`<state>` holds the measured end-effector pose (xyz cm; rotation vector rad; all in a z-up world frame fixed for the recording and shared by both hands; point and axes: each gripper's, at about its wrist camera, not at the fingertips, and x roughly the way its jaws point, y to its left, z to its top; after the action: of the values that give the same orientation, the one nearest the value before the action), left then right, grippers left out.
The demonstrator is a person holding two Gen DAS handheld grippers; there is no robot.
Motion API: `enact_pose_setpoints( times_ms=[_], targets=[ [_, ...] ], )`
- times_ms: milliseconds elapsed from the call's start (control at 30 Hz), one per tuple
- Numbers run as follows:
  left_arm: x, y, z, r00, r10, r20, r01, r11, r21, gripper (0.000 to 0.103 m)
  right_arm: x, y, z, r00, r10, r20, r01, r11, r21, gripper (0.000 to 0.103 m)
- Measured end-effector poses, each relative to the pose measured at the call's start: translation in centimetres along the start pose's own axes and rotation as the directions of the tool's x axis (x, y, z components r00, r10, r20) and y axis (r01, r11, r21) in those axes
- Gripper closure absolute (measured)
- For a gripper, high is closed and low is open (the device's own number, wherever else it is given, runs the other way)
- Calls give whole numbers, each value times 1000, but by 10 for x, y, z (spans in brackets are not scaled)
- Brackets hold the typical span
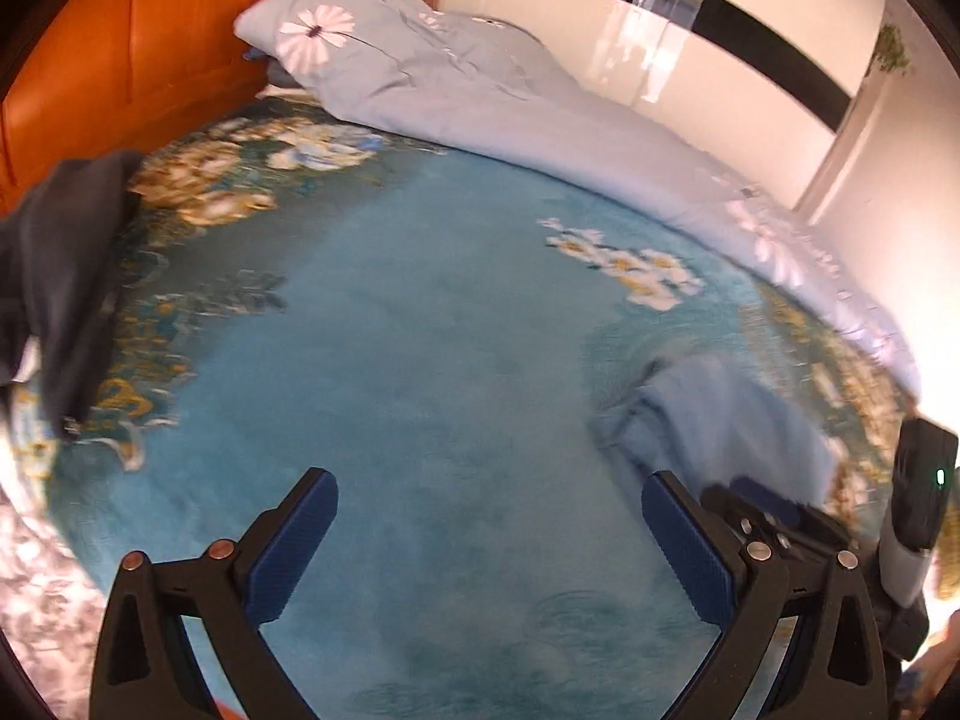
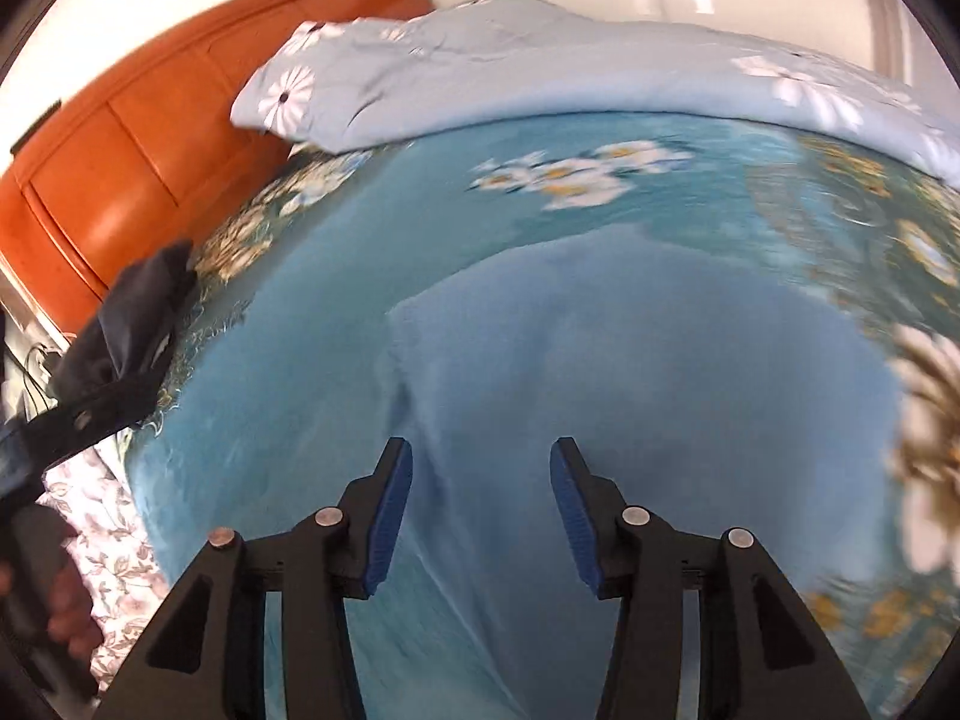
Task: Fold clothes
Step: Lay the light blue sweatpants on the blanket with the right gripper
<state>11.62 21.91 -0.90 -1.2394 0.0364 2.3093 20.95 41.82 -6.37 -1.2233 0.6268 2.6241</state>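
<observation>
A light blue garment [image 2: 630, 372] lies flat on the teal floral bedspread [image 2: 312, 324], right in front of my right gripper [image 2: 481, 468], which is open and empty just above its near part. In the left wrist view the same garment [image 1: 720, 420] looks bunched at the right, beyond the right gripper's body [image 1: 774, 516]. My left gripper [image 1: 489, 501] is wide open and empty over bare bedspread [image 1: 420, 330]. A dark navy garment [image 1: 54, 276] lies heaped at the bed's left edge and also shows in the right wrist view [image 2: 132, 324].
A pale blue daisy-print duvet [image 1: 480, 90] is piled along the far side of the bed. An orange wooden headboard [image 1: 120, 60] stands at the left. A white glossy wardrobe [image 1: 720, 30] is behind. A grey floral sheet [image 2: 114, 516] shows at the near left edge.
</observation>
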Motion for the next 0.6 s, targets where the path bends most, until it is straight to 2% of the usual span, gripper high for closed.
enact_pose_setpoints(
  times_ms=[33,100,167,200,233,267,333,433,533,600],
  targets=[
    [-1,2,-1,1000,22,0,-22,1000,3,0,9,8,3,1000,-8,1,8,1000,-4,53],
    [1,6,-1,1000,14,-8,-15,1000,-19,0,22,22,9,997,-76,19,77,996,-41,53],
    [2,10,-2,1000,7,-16,-7,999,-40,0,22,24,10,994,-110,28,112,992,-60,54],
    [3,12,-2,1000,3,-20,-4,999,-50,0,17,21,7,993,-113,31,115,992,-58,60],
    [4,14,-2,1000,-2,-25,0,998,-60,0,13,17,6,992,-120,36,122,991,-54,82],
    [4,12,-2,999,-13,-31,12,998,-55,0,8,11,5,990,-131,47,133,991,-35,93],
    [6,4,-4,999,-26,-39,25,999,-34,0,-10,-10,0,993,-88,83,84,995,49,95],
    [11,-7,-8,998,-42,-53,42,999,-7,0,-48,-46,-9,984,-108,145,83,982,168,100],
    [20,-20,-13,994,-79,-81,79,997,8,0,-94,-82,-26,958,-202,202,145,952,268,100],
    [30,-31,-15,989,-103,-103,106,994,19,0,-117,-104,-41,938,-283,201,207,921,330,100]
  ],
)
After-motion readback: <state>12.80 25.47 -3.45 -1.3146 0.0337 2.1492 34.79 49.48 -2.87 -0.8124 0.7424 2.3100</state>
